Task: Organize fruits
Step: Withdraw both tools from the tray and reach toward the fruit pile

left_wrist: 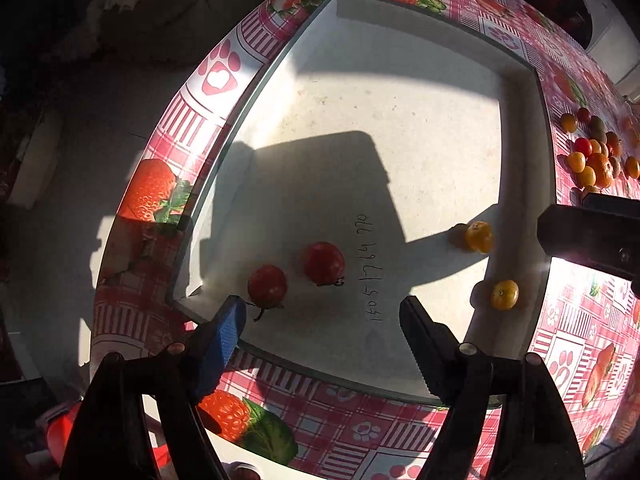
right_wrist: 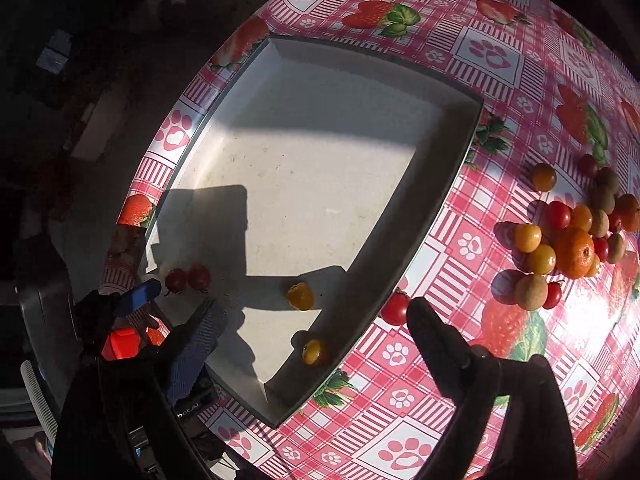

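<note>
Left wrist view: left claw (left_wrist: 322,322) hanging spread and empty over shallow white rectangular tray (left_wrist: 516,128); two red cherry tomatoes (left_wrist: 296,276) lying side by side just beyond fingertips, two small yellow-orange fruits (left_wrist: 490,264) sitting near tray's right wall.

Right wrist view: right claw (right_wrist: 316,322) gaping wide, gripping nothing, over tray edge; mixed heap of red, yellow and brown fruits (right_wrist: 572,228) waiting on pink strawberry-print table (right_wrist: 400,32); lone red tomato (right_wrist: 395,308) lying nearest. Judgement: grabbing that one next, squeezing gently, dropping it beside matching reds, is keeping colours grouped.

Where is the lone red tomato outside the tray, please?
In the right wrist view, the tomato sits on the tablecloth just beside the tray, apart from the fruit pile further right.
</note>
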The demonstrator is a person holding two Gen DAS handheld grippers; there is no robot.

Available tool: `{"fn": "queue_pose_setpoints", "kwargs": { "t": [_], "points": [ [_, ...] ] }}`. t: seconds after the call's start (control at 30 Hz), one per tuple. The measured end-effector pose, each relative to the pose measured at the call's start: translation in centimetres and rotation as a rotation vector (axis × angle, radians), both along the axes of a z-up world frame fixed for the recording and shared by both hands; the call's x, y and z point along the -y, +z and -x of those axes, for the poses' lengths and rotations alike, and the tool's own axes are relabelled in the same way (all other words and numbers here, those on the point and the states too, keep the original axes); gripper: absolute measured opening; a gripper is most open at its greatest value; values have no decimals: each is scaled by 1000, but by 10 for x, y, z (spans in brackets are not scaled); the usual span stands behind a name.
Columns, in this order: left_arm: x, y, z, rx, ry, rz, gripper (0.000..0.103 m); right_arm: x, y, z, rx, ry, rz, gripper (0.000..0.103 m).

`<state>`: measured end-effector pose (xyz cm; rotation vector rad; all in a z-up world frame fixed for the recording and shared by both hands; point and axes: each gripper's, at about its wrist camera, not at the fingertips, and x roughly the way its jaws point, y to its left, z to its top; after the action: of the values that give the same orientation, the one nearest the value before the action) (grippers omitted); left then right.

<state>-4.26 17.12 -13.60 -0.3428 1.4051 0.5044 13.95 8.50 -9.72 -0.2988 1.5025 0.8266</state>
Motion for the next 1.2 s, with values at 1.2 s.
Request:
{"fn": "queue_pose_setpoints", "kwargs": {
  "t": [1.2],
  "points": [
    [167,27,-113,63,-286,90,80,247,-23,-79,-53,-490,167,95]
  ]
}}
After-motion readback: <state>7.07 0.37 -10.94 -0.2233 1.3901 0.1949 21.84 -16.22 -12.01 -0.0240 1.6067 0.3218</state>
